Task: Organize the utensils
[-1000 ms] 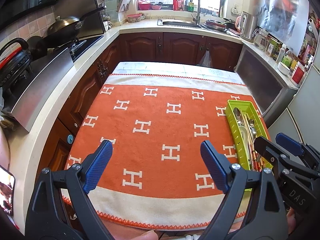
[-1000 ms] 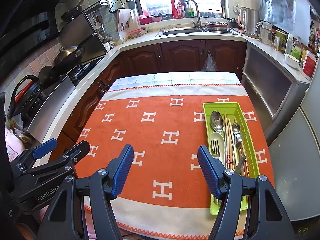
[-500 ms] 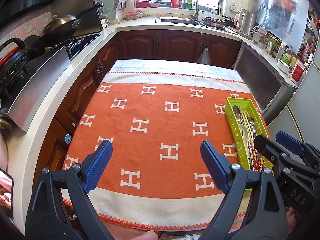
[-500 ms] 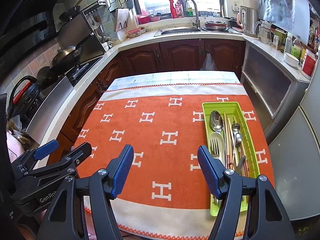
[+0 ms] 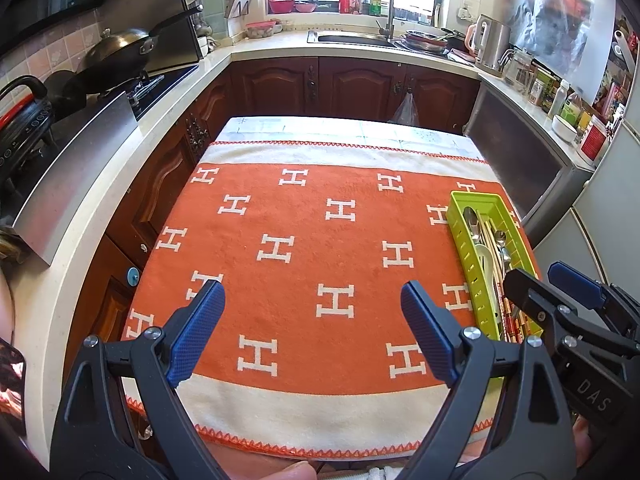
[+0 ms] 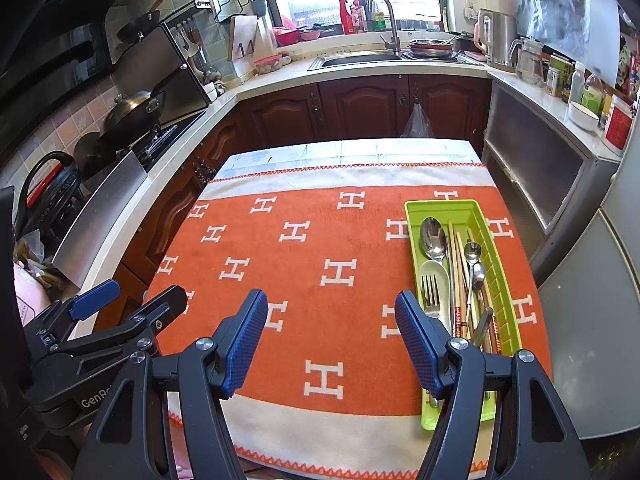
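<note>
Left gripper (image 5: 312,332) hangs over the near part of the orange cloth (image 5: 304,240), jaws spread wide, nothing btwn the blue pads, touching nothing. Right gripper (image 6: 331,340) sits just beside it on the right, also parted wide w/ empty jaws, held above the cloth; its right finger (image 6: 420,344) overlaps the near left edge of the green tray (image 6: 496,240) in the view, contact can't be told. Tray lies on the right side of the cloth, long axis running away from the grippers. Inside it: a big metal spoon (image 6: 434,238) at the far left, a white spoon (image 6: 434,280) w/ a fork (image 6: 430,294) on it, chopsticks (image 6: 456,272) down the middle, two small spoons (image 6: 474,260) to the right. Rest of the cloth is bare. Beyond the table: dark wood cabinets (image 6: 360,108), sink (image 6: 360,59) under the window, wok (image 6: 134,110) on the stove at left.
</note>
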`<act>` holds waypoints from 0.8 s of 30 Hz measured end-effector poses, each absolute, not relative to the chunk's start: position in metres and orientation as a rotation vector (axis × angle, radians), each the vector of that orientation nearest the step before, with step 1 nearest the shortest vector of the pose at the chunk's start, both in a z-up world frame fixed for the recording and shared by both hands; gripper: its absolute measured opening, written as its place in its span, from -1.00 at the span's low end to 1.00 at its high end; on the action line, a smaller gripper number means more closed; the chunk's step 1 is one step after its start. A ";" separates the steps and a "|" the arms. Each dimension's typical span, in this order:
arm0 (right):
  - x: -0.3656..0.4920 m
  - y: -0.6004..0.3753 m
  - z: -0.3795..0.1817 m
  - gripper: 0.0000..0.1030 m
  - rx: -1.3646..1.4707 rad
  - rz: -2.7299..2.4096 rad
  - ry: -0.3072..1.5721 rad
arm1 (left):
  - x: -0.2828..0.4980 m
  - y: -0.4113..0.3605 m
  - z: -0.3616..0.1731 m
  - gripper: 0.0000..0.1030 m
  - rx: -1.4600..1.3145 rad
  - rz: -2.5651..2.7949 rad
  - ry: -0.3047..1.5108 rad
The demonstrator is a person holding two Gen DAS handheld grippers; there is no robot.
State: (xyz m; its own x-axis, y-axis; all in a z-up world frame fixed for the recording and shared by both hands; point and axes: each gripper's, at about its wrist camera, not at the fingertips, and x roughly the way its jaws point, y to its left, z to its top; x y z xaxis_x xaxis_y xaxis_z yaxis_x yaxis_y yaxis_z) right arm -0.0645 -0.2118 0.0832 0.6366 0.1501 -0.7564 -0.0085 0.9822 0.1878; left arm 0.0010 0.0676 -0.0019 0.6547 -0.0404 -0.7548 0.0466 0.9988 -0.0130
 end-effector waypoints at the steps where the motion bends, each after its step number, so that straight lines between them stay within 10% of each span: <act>1: -0.063 -0.213 0.081 0.31 0.175 0.092 0.879 | 0.001 0.068 -0.002 0.71 0.006 -0.051 0.857; 24: -0.064 -0.212 0.079 0.31 0.176 0.089 0.881 | 0.004 0.071 -0.008 0.71 0.009 -0.071 0.874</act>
